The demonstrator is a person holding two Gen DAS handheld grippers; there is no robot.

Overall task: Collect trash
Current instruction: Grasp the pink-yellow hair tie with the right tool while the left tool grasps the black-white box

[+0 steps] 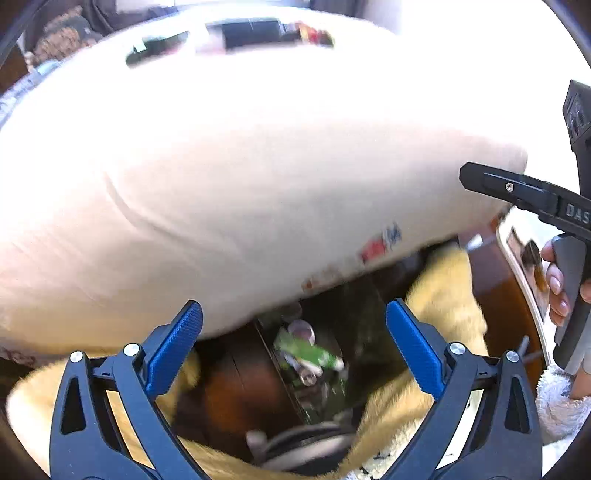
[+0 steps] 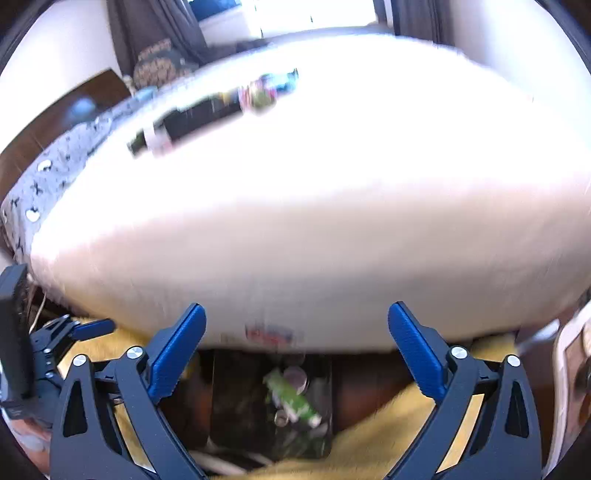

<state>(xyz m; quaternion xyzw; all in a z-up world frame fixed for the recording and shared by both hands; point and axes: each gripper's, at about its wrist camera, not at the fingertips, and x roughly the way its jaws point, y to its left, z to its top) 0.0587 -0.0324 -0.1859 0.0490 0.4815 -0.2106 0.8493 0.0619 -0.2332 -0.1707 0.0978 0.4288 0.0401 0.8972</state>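
A dark open bin (image 1: 325, 380) (image 2: 236, 406) sits on the floor below a white mattress (image 1: 240, 177) (image 2: 314, 192). Inside lies trash, with a green wrapper (image 1: 306, 352) (image 2: 291, 398) on top. My left gripper (image 1: 293, 354) is open and empty above the bin. My right gripper (image 2: 295, 354) is open and empty, also over the bin. The right gripper shows at the right edge of the left wrist view (image 1: 524, 192), held by a hand. On the mattress far side lie a dark flat item (image 2: 192, 122) (image 1: 251, 35) and a colourful wrapper (image 2: 266, 90) (image 1: 314, 37).
A yellow fluffy rug (image 1: 443, 295) (image 2: 388, 435) surrounds the bin. A white framed object (image 1: 524, 258) (image 2: 569, 369) stands at the right on the brown floor. A grey patterned blanket (image 2: 55, 173) lies at the mattress's left edge. Both views are blurred.
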